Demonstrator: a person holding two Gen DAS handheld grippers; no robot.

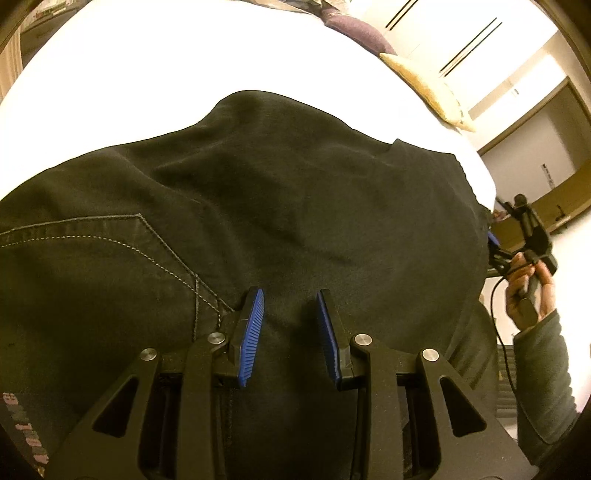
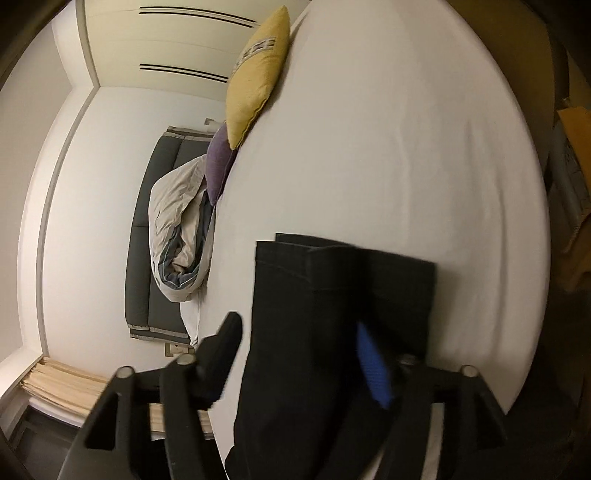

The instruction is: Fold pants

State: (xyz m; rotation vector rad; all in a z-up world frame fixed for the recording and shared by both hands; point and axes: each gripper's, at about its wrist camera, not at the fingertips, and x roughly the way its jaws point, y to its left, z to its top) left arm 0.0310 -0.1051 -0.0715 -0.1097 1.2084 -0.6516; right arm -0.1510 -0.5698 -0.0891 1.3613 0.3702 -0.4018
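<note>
Now lying across the white bed sheet (image 1: pixel 110 74), black denim pants (image 1: pixel 258 192) with pale pocket stitching at nine o'clock in the left wrist view. Hovering at six o'clock over the seat, left gripper (image 1: pixel 290 325), blue ribbed pads apart, nothing between them. Showing at three o'clock past the fabric's edge, right gripper (image 1: pixel 495 243) in a bare hand (image 1: pixel 524 295). Resting far off at one o'clock, yellow square cushion (image 1: pixel 424 88) beside a purple cushion (image 1: pixel 354 29).

Hanging in the right wrist view from centre to six o'clock, the hemmed leg ends, stacked, between the right gripper's (image 2: pixel 299 350) spread jaws; fingers looking apart, though whether pinching cloth, impossible to tell through the blur. Lying at nine o'clock, rumpled grey-and-cream duvet (image 2: pixel 177 236).

Risking, by judgement: leg ends sliding loose if the right grip is shallow, leaving hems misaligned; the left pads snagging one layer only and dragging the seat askew.

Being hidden: the waistband, below the left frame; the mid-leg stretch, behind the fabric's edge.
</note>
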